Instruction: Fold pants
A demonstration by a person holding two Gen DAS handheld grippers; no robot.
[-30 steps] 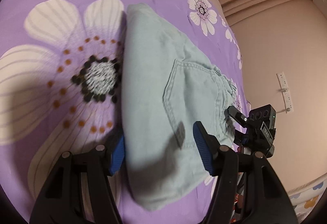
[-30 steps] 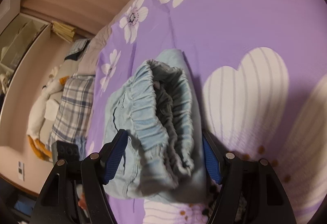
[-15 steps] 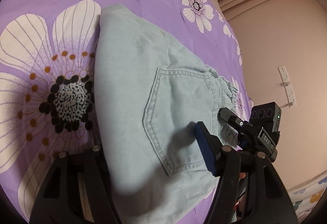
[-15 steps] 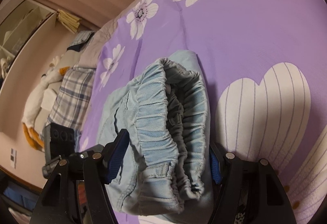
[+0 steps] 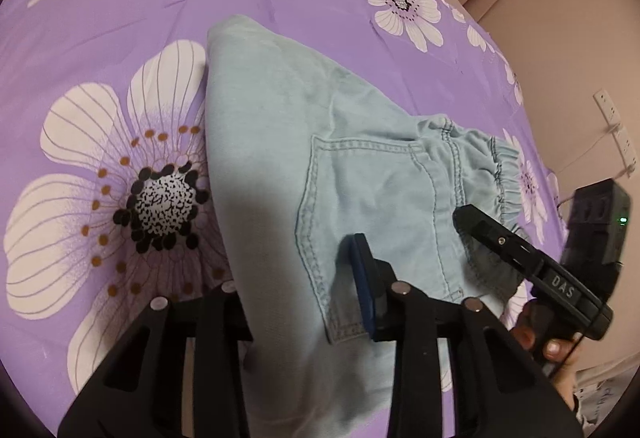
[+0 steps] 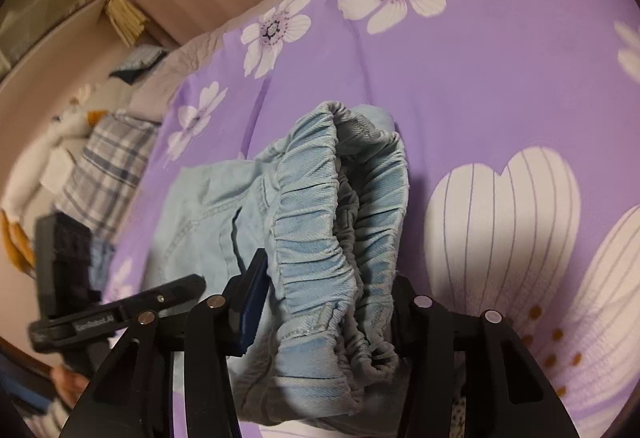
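Note:
Light blue denim pants [image 5: 320, 174] lie folded in a thick bundle on the purple floral bedspread [image 5: 120, 18]; a back pocket faces up. My left gripper [image 5: 298, 284] closes around the bundle's near edge, one finger under the cloth, the blue-padded one on top. In the right wrist view the gathered elastic waistband [image 6: 320, 230] bulges between the fingers of my right gripper [image 6: 324, 306], which closes around that end. Each gripper shows in the other's view: right gripper [image 5: 520, 250], left gripper [image 6: 120, 318].
The bed's edge [image 5: 520, 78] runs close behind the waistband, with a beige wall and sockets [image 5: 616, 134] beyond. A plaid pillow [image 6: 108, 174] and a soft toy [image 6: 48, 166] lie off the bed's far side.
Both grippers have pushed further onto the bundle and narrowed around it. The pants now fill more of each view, and the left finger has gone under the cloth.

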